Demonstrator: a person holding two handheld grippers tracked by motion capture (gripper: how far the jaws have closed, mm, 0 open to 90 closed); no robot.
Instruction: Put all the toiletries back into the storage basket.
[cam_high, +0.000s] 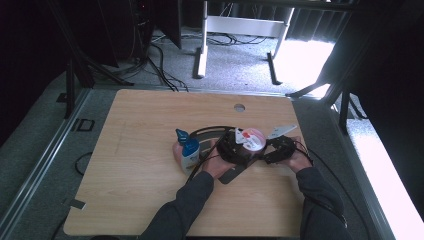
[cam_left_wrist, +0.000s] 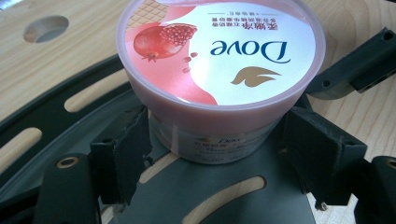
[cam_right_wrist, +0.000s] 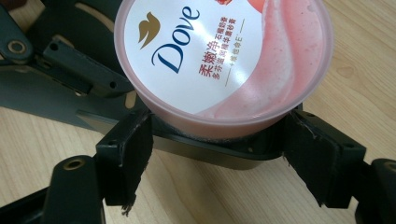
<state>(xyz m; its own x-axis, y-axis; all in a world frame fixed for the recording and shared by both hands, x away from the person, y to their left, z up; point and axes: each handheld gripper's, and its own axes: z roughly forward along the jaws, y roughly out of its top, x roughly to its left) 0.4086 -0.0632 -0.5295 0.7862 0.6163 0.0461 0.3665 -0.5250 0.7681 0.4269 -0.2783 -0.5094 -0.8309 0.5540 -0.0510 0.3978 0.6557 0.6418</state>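
A pink Dove tub with a pomegranate label stands upright on a dark slotted plate right of the table's middle. My left gripper comes at it from the left and my right gripper from the right. In the left gripper view the tub sits between the jaws, and the pads press its clear body just under the lid; the left gripper is shut on it. In the right gripper view the right gripper has its pads tight beside the tub below the lid rim.
A white bottle with a blue cap stands just left of my left hand, with a pink item against it. A cable hole lies at the table's far side. Cables trail over the table near both hands.
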